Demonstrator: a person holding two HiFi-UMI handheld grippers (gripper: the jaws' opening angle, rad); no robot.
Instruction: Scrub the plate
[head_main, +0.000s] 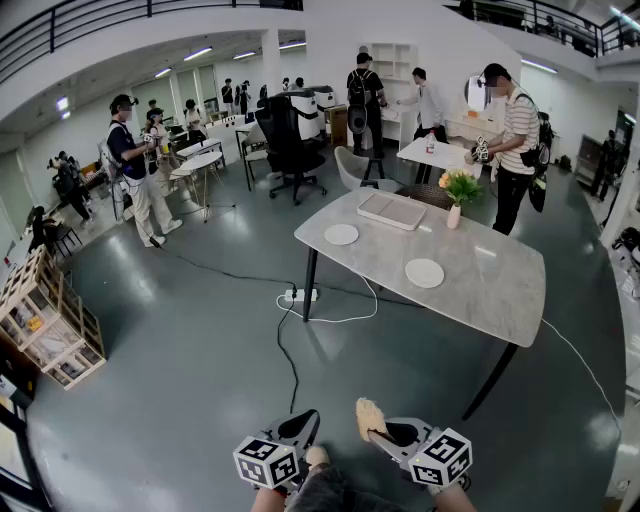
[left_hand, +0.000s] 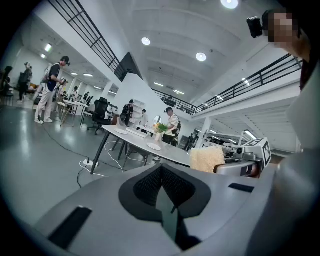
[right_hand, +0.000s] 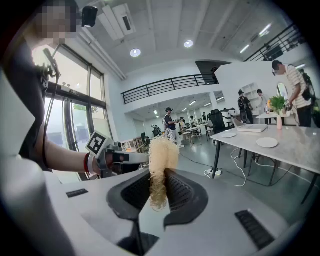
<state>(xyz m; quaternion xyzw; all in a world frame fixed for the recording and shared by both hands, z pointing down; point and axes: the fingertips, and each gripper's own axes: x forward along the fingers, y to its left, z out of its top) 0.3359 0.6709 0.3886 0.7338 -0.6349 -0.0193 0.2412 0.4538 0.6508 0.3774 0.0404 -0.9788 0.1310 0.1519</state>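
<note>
Clearly stands well back from table (head_main: 500, 290) edge, open floor (head_main: 200, 340) between; has plate (head_main: 424, 272) far ahead of both; clamps scrubber (right_hand: 161, 155) in right tongs (right_hand: 159, 185), presses left tongs (left_hand: 162, 172) together, empty.

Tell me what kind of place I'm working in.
Likely an open-plan office or lab hall: a long table with two plates, a black office chair, a railed mezzanine overhead, and other people standing about.

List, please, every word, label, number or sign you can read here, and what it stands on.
No readable text anywhere.
On the black-and-white marker cube of the left gripper and the one of the right gripper: square patterns only, no letters.
On the wooden crates: print too small to read.
On the pale fibrous scrubber in the right gripper: no label.
</note>
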